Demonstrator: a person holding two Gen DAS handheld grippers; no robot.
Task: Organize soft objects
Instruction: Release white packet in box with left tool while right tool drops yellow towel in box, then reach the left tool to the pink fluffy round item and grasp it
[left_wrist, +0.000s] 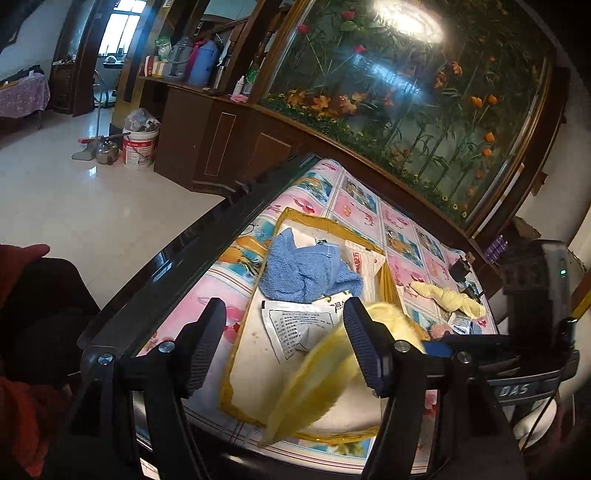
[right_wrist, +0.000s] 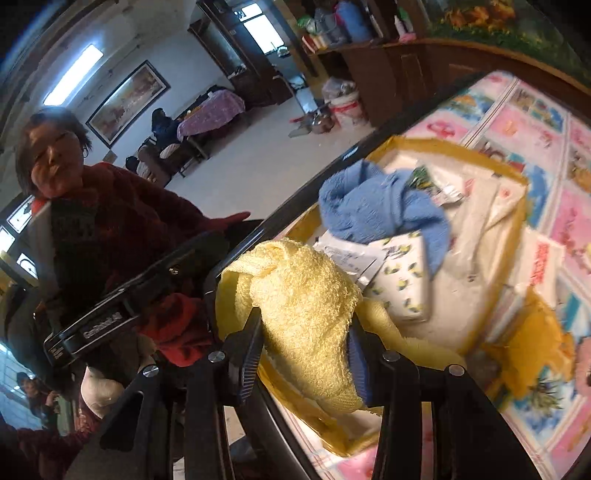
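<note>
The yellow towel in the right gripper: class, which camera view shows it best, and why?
The right wrist view. There the yellow towel fills the centre, sharp, clamped between the jaws of the right gripper. The left wrist view shows only a blurred strip of it, partly hidden behind a finger of the open left gripper.

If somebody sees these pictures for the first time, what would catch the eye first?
Probably the yellow towel, clamped in the right gripper above the near end of the shallow box. Next, the crumpled blue towel inside that box, beyond the open, empty left gripper.
</note>
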